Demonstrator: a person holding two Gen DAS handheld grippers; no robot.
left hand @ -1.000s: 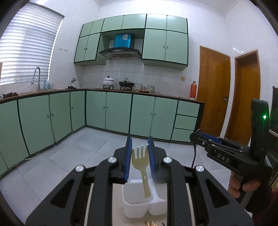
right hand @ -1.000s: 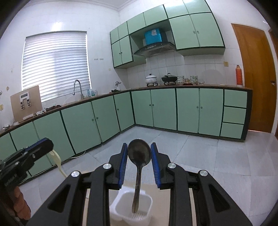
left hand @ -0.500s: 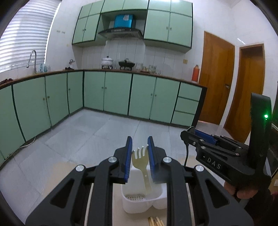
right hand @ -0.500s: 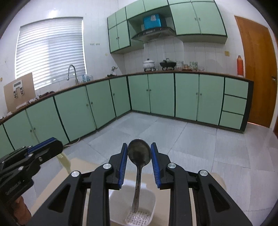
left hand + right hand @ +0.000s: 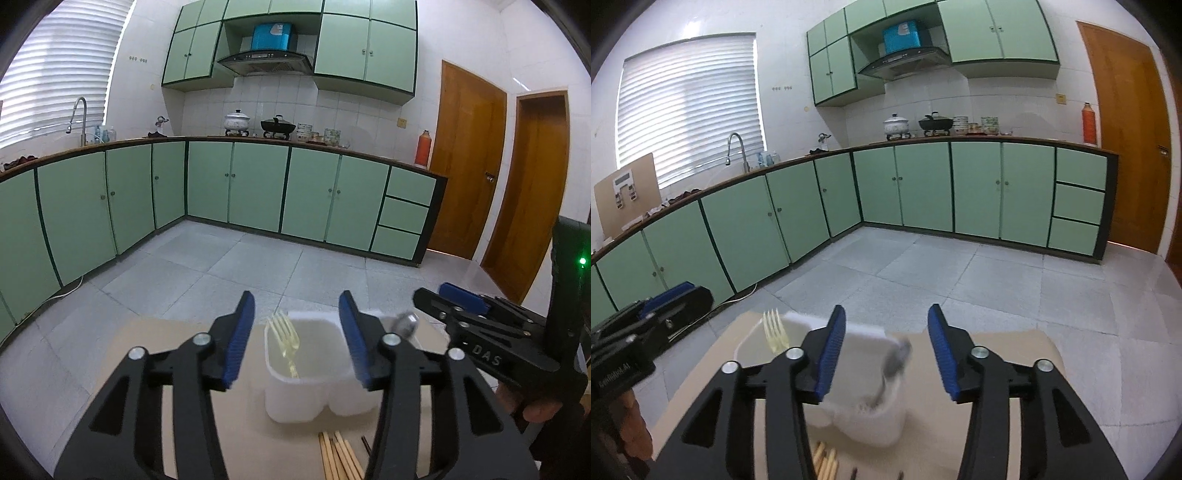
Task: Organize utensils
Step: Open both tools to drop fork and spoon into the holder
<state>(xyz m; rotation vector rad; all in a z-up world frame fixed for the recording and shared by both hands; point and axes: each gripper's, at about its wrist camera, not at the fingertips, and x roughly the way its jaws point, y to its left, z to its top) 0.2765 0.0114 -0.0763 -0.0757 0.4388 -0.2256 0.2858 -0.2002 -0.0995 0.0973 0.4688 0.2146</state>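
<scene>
Left hand-held gripper point(image 5: 297, 334) jaws opening, apart, nothing pinched: fork point(image 5: 285, 339) stands loose in the holder's point(image 5: 295, 398) left compartment. Right hand-held gripper point(image 5: 886, 349) jaws opening too, spoon point(image 5: 895, 363) free in the right compartment. Chopsticks point(image 5: 338, 456) lie on the table point(image 5: 155, 369) just in front.

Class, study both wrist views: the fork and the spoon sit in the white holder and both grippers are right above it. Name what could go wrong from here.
1. The fork leans on the white holder's rim; it may shift or tip the light holder.
2. The left gripper and right gripper, jaws opening, straddle the utensils; pulling back carelessly may catch the spoon.
3. The chopsticks lie close in front and may get knocked.
</scene>
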